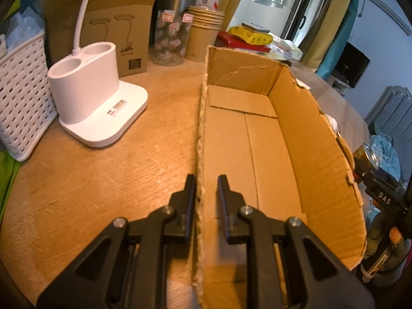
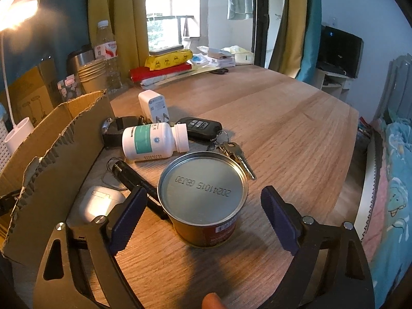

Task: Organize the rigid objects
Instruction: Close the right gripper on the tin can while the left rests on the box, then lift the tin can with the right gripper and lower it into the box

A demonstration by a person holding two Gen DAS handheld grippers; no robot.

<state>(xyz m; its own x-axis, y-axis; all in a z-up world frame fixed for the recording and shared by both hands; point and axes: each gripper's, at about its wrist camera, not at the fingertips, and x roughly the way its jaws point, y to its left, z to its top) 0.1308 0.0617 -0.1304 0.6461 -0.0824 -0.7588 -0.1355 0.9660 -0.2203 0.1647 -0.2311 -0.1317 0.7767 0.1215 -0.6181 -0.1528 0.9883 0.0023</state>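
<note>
Right gripper (image 2: 200, 212) jaws wide open, straddling the tin can (image 2: 203, 200) on the table (image 2: 296, 128), not touching; can stands just beside the cardboard box (image 2: 51, 154). Center, then close on the wall below the rim. Left gripper (image 1: 206, 195) straddles the box's near wall (image 1: 202, 128), narrow gap, outer finger touching; can't tell if clamped. Only the right view shows bottle (image 2: 152, 141), keys (image 2: 231, 152); only the left shows the empty interior.

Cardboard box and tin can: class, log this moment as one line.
left gripper: fingers straddle cardboard box wall, not clamped | right gripper: open around tin can | box: empty | can: on table
</note>
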